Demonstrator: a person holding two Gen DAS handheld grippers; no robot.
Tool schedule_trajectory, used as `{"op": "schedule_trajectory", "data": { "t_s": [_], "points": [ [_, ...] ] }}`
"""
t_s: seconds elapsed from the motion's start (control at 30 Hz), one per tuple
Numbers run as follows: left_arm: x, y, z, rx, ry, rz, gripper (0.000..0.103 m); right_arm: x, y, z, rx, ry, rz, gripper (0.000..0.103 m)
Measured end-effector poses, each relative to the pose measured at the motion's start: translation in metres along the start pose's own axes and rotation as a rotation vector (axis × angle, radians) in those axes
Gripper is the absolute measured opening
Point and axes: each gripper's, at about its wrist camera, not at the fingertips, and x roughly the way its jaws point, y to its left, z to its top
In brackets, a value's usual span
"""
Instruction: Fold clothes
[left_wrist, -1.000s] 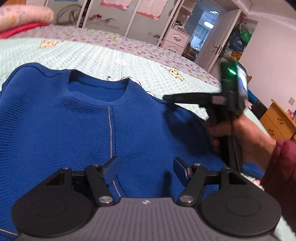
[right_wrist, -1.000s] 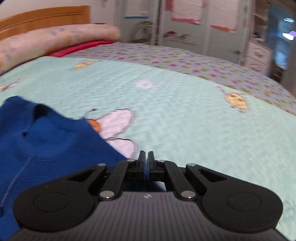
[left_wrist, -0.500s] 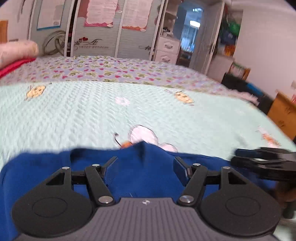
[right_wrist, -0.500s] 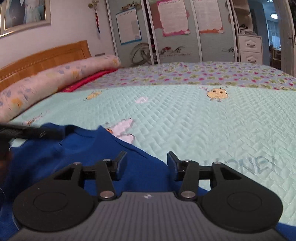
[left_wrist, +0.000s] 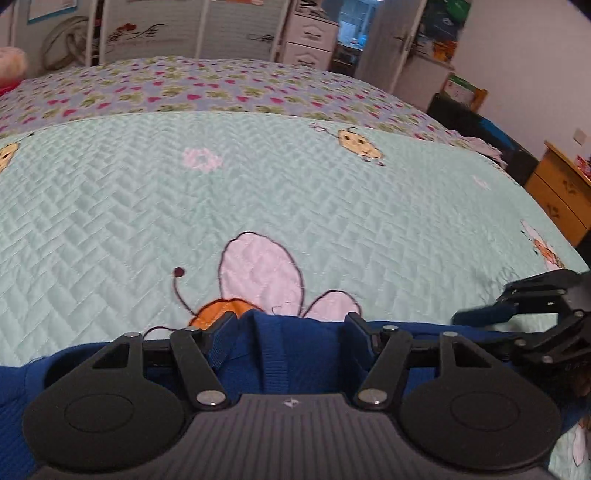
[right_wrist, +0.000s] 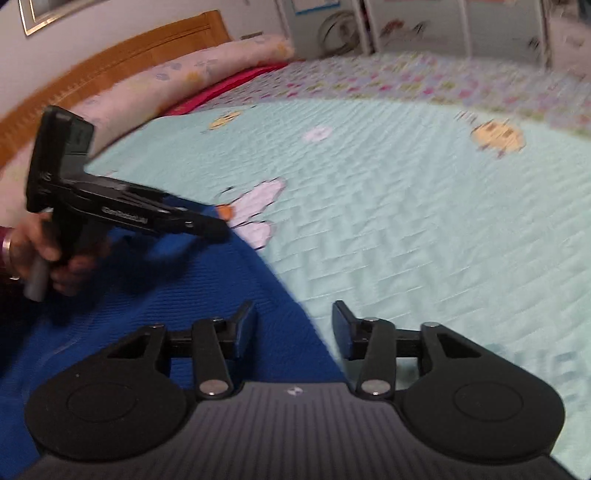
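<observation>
A bedroom with wardrobe doors and a wooden headboard frames a bed spread with a pale green quilted coverlet, and on its near side lies the task's thing, one blue sweater, ribbed at the neck. In the left wrist view the collar sits between the parted fingers of the left gripper, which is released and holds nothing; the cloth looks to be just beneath it, though whether the fingers touch the fabric cannot be told. The right gripper is likewise spread wide, poised over the sweater's right edge where blue meets green, one finger over cloth and one over the coverlet. How the sweater's lower part lies, folded or flat, is hidden below both cameras, so the scene fits either the moment before the shoulders are taken up for a fold or the letting go after one has been laid down. If a fold is to follow, it would call for both pairs of tongs to close on the shoulder line evenly, so that the knit lifts without skewing. Counted: one sweater, two grippers, one hand in view on the left handle, one long pillow by the headboard.
</observation>
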Motion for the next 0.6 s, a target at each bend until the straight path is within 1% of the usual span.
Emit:
{"op": "schedule_trajectory", "data": {
  "t_s": [0.07,0.1,0.17,0.2,0.27,0.37,0.53,0.6],
  "points": [
    [0.000,0.001,0.000,-0.001,-0.001,0.009,0.040,0.003,0.001,0.001,-0.006,0.006,-0.015,0.012],
    [-0.001,0.003,-0.001,-0.004,-0.004,0.012,0.034,0.004,0.002,0.002,-0.009,0.009,-0.023,0.011],
    [-0.003,0.002,0.001,0.000,-0.015,0.023,0.026,0.006,0.004,0.004,-0.014,0.014,-0.038,0.010],
    [-0.004,-0.002,0.003,0.011,-0.026,0.032,0.025,0.008,0.004,0.004,-0.017,0.017,-0.045,0.009],
    [-0.007,-0.009,0.008,0.032,-0.056,0.052,0.024,0.010,0.006,0.006,-0.023,0.023,-0.061,0.009],
    [-0.005,-0.015,0.020,0.016,-0.088,0.071,0.024,0.014,0.008,0.008,-0.032,0.032,-0.083,0.009],
    [0.025,-0.020,0.015,0.043,-0.051,0.121,0.024,0.021,0.012,0.011,-0.046,0.046,-0.121,0.009],
    [0.027,-0.021,0.012,0.046,-0.062,0.134,0.024,0.020,0.010,0.008,-0.035,0.034,-0.118,0.009]
  ]
}}
